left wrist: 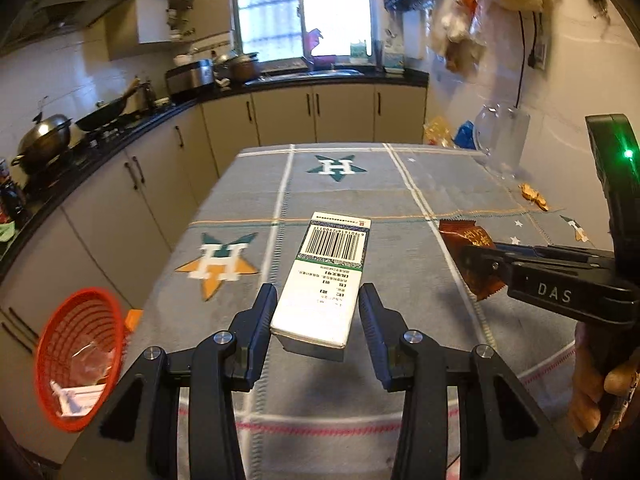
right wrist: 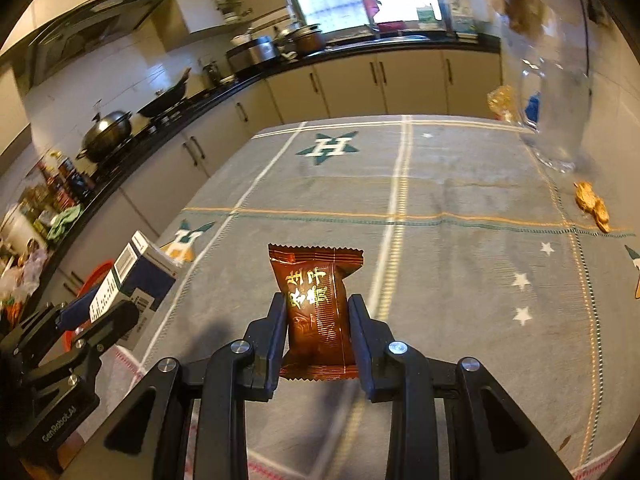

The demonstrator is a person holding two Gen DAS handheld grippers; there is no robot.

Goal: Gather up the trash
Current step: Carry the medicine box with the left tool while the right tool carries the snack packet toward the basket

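While both grippers hang above the table, each has a piece of trash clamped between its fingers.

Step in hand: carrying — two pieces are lifted clear of the grey tablecloth [right wrist: 460, 184] and, as I judge it, headed for the red basket [left wrist: 78, 356].
Left gripper [left wrist: 318, 312]: jaws partly closed on the white box [left wrist: 324, 280], barcode face up, gripped by its near end.
Right gripper [right wrist: 318, 328]: jaws narrowed on the brown snack packet [right wrist: 316, 308], pads pressing its two sides.
Basket: past the table's left edge, low down, with some clear wrapping and a card already in it.
Next move: swing left over the basket rim, then let go — one gripper at a time, so the two do not collide.
Count: two grippers, two held pieces, one basket, one orange peel scrap [right wrist: 592, 206] left on the cloth near the clear glass jar [right wrist: 552, 112].
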